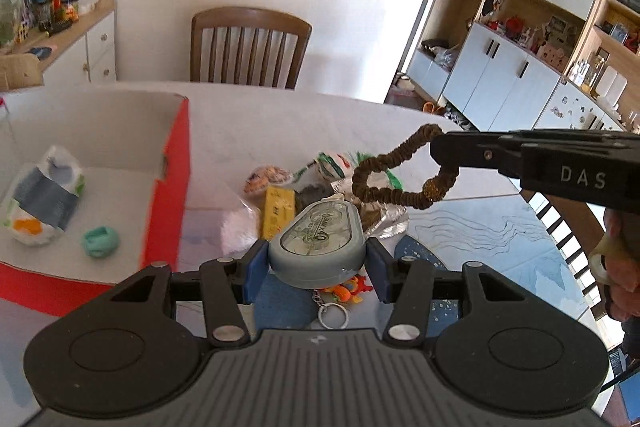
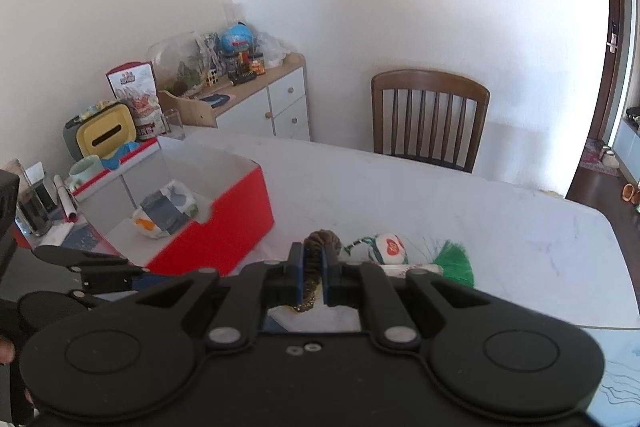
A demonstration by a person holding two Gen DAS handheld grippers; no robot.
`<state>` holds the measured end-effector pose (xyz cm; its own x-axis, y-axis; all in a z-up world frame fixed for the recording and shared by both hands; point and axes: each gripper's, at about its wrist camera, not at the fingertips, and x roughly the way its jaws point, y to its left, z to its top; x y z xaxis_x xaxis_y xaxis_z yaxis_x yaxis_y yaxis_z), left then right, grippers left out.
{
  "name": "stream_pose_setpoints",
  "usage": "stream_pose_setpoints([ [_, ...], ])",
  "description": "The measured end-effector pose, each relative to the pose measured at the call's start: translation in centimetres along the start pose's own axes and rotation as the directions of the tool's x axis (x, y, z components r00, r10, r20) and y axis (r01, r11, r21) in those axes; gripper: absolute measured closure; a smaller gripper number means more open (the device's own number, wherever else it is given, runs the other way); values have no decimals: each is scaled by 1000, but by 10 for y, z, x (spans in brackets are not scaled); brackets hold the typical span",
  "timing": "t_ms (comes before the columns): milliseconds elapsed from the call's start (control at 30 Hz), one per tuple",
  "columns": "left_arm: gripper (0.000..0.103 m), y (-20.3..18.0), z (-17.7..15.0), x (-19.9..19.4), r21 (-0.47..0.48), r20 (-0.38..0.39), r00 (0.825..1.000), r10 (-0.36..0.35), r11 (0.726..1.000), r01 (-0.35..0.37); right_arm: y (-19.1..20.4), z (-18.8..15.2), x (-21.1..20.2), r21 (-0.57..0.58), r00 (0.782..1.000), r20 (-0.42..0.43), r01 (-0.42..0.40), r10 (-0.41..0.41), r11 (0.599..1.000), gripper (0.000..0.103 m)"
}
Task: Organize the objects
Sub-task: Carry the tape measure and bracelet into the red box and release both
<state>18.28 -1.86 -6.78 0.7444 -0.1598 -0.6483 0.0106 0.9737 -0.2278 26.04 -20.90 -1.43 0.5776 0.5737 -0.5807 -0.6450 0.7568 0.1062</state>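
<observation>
Both grippers, the left gripper (image 1: 316, 269) and the right gripper (image 2: 313, 277), are matte black with blue finger pads (image 1: 256, 273), silver pivot screws, round discs either side, and white "DAS" lettering on one.

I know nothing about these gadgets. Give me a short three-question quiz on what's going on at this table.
1. True or false: the left gripper holds a grey oval plastic case.
2. What does the right gripper pinch?
A. a green tassel
B. a brown coiled fabric hair tie
C. a keyring
3. Fill in: the small teal roll lies inside the red-sided ____.

Key:
1. True.
2. B, the brown coiled fabric hair tie.
3. Cardboard box.
</observation>
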Motion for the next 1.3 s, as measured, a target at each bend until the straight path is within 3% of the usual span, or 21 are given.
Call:
stream_pose_setpoints([
  [333, 52, 47, 16, -40, 8, 47, 998, 50, 999, -51, 49, 21, -4, -39, 999, 19, -41, 42, 998, 96],
  [767, 52, 126, 32, -74, -8, 87, 984, 154, 988, -154, 126, 44, 27, -136, 995, 5, -94, 96, 986, 96],
  [1000, 52, 160, 40, -75, -1, 100, 969, 227, 974, -228, 151, 50, 60, -141, 994, -35, -109, 105, 984, 96],
  [1300, 52, 202, 47, -52, -4, 55, 948, 315, 949, -315, 165, 49, 108, -128, 988, -112, -119, 105, 985, 96],
])
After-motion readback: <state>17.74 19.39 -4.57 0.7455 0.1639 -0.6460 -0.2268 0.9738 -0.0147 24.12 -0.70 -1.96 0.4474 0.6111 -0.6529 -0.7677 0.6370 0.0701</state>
